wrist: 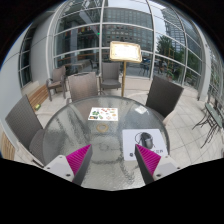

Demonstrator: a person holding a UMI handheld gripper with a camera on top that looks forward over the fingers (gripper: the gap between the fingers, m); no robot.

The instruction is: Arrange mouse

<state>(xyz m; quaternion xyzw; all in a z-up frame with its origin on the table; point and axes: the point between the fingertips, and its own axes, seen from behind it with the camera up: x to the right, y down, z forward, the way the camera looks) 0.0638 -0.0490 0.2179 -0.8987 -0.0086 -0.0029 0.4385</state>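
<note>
A dark mouse point(147, 139) lies on a white mat point(148, 147) on the right side of a round glass table point(70, 125). My gripper point(112, 160) hovers above the table's near part, open and empty, with its pink pads point(78, 158) wide apart. The mouse sits just beyond the right finger point(150, 162), slightly to its inner side, not between the fingers.
A card with green and dark marks point(104, 113) lies at the table's far middle. Several chairs ring the table, such as one at the back point(82, 87) and one at the right point(165, 96). A stand with a sign point(125, 53) stands behind, before a glass building.
</note>
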